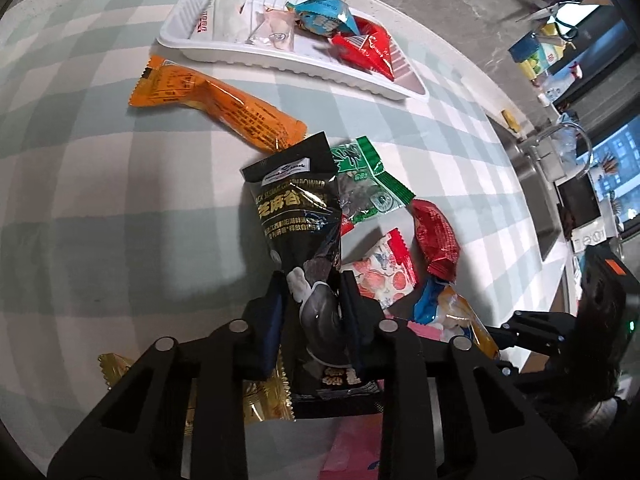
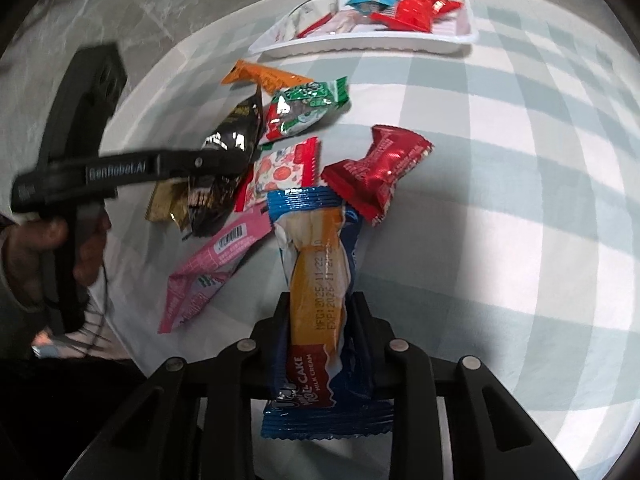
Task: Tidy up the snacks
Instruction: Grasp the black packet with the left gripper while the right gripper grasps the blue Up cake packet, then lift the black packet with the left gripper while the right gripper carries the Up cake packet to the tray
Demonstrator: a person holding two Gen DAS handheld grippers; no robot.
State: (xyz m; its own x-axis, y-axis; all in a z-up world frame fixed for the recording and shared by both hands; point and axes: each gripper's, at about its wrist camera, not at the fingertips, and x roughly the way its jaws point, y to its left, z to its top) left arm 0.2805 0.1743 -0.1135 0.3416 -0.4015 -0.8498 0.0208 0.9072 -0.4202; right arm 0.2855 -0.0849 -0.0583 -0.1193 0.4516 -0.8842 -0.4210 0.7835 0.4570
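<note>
Checked cloth: pale green and white squares, covers the table in both views; grey marbled counter beyond its far edge.
Gold packet: lower left of the left wrist view, lying partly under the left gripper's frame.
Orange packet: upper left of centre, flat on the cloth, just below the tray.
White tray: top centre, ribbed plastic; holds a white packet, a blue packet and a red packet.
Left gripper: jaws narrow, pressed on the lower half of the black sesame packet; that packet stands up from the fingers, centre of frame.
Green packet: just right of the black one, on the cloth.
Red foil packet: right of centre, apart from the tray.
Person's hand: far left of the right wrist view, wrapped on the left gripper's handle.
Pink packet: left of centre, flat on the cloth, barcode up.
Right gripper: jaws narrow, clamped on the milk cream roll cake packet, blue ends and orange middle, bottom centre.
Loose pile: snacks cluster mid-cloth, well apart from the tray at upper right.
</note>
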